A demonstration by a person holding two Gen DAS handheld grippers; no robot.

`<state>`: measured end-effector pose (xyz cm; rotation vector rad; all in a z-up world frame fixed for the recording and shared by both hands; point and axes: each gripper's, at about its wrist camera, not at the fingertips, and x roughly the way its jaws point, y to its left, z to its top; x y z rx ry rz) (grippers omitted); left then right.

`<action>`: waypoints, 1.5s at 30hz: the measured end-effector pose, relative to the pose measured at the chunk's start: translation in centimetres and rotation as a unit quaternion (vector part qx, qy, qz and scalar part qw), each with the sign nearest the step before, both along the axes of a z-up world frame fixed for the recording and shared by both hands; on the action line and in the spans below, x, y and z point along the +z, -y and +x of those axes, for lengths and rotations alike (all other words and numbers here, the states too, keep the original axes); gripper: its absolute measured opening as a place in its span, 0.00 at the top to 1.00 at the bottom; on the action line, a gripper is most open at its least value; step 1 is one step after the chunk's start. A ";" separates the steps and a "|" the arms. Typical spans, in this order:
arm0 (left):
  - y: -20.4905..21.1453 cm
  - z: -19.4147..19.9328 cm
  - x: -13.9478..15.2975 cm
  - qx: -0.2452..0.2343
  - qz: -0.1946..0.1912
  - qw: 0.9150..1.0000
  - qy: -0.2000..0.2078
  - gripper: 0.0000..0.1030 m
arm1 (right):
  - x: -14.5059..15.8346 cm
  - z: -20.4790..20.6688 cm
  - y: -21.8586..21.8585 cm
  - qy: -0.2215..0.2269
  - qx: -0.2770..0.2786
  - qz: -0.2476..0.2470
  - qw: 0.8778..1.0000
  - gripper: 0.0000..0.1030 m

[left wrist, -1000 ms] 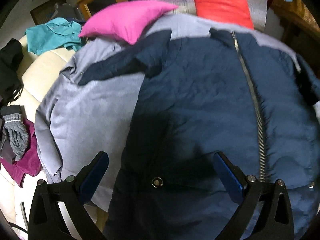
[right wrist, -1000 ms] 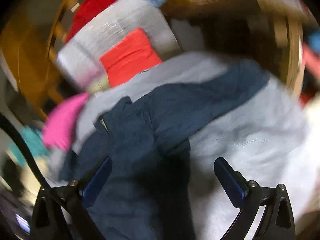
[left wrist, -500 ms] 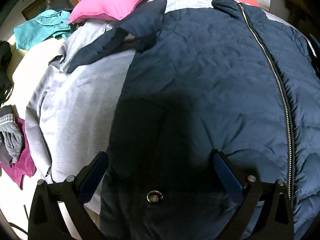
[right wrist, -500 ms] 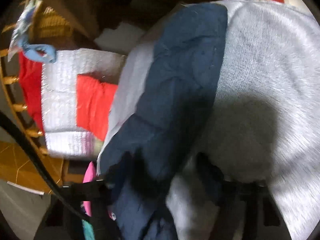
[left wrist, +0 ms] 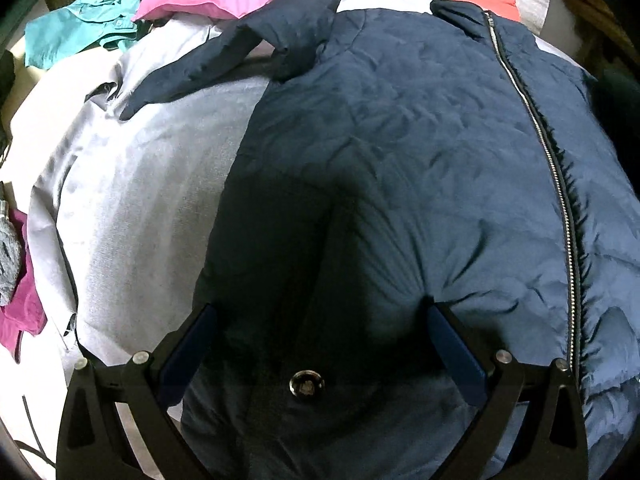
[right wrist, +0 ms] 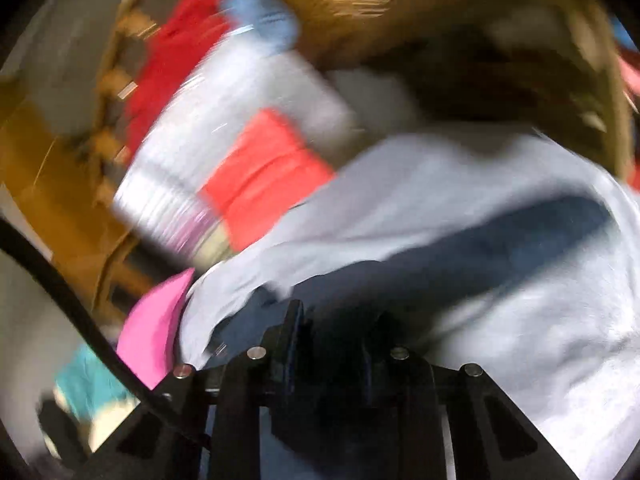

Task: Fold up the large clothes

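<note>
Since a second ago, the left tongs [left wrist: 320, 328] have sunk, wide, onto the navy jacket [left wrist: 400, 140]; right tongs [right wrist: 336, 320] are closing on its sleeve. Grey sheet [left wrist: 140, 200] lies bare beside the jacket.

The left black two-finger gripper with blue pads [left wrist: 320, 316] points steeply down, its jaws spread wide, both pads resting against quilted navy fabric with nothing pinched between them. The right black two-finger gripper [right wrist: 334, 320] points only slightly downward; its jaws are closing, nearly together, with dark navy cloth bunched between them in a blurred view.
</note>
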<state>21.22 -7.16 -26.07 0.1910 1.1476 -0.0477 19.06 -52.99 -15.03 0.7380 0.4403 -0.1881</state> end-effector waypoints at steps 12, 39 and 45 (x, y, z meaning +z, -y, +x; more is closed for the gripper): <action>-2.4 -2.0 3.7 -0.011 -0.027 0.999 0.046 0.00 | -5.4 7.2 -20.2 -0.197 0.122 -0.201 0.952 0.21; 5.5 -5.8 13.5 -0.121 0.006 0.979 0.164 0.00 | -10.9 -9.5 3.0 -0.059 -0.090 0.293 0.950 0.18; 10.1 -0.5 10.0 -0.132 0.008 0.978 0.163 0.00 | -12.3 -3.8 4.2 -0.108 -0.069 0.275 0.953 0.40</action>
